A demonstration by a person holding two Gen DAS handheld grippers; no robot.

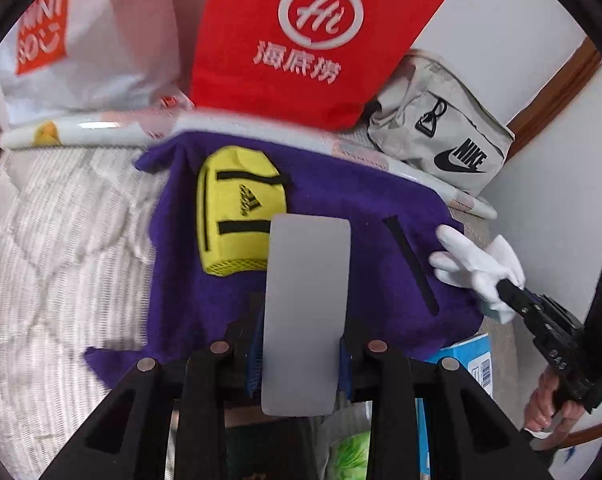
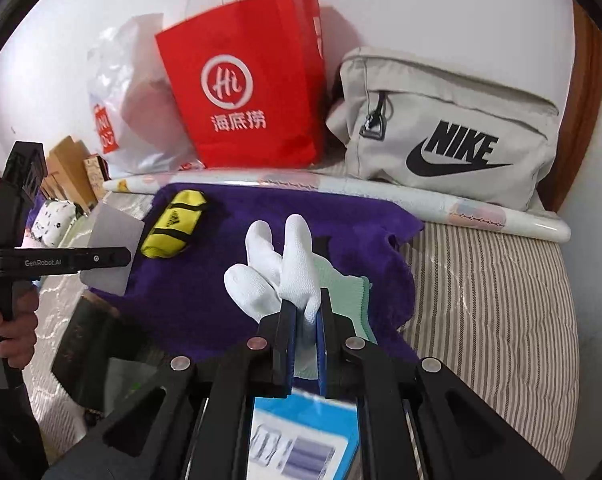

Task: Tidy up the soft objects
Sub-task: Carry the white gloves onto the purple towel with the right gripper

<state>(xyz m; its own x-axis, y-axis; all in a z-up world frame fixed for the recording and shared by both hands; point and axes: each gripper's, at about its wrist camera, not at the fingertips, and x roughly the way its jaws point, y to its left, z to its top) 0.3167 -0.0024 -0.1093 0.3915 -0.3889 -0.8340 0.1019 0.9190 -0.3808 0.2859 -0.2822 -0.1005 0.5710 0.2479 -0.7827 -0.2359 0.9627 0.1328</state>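
A purple fleece garment (image 1: 341, 216) (image 2: 229, 296) lies spread on the bed. A yellow Adidas pouch (image 1: 239, 208) (image 2: 175, 222) lies on it. My left gripper (image 1: 301, 364) is shut on a flat grey card (image 1: 307, 304), held above the garment; the card also shows in the right wrist view (image 2: 113, 248). My right gripper (image 2: 305, 344) is shut on a white glove (image 2: 285, 268) with a mint-green cuff, held over the garment's right part. The glove (image 1: 473, 264) and the right gripper (image 1: 513, 300) also show in the left wrist view.
A red paper bag (image 1: 313, 40) (image 2: 245, 92), a white Miniso plastic bag (image 1: 81, 36) (image 2: 129, 104) and a beige Nike bag (image 1: 437, 136) (image 2: 445, 128) stand against the wall. A rolled white poster (image 2: 381, 194) lies before them. A blue-white box (image 2: 301, 440) sits below my right gripper.
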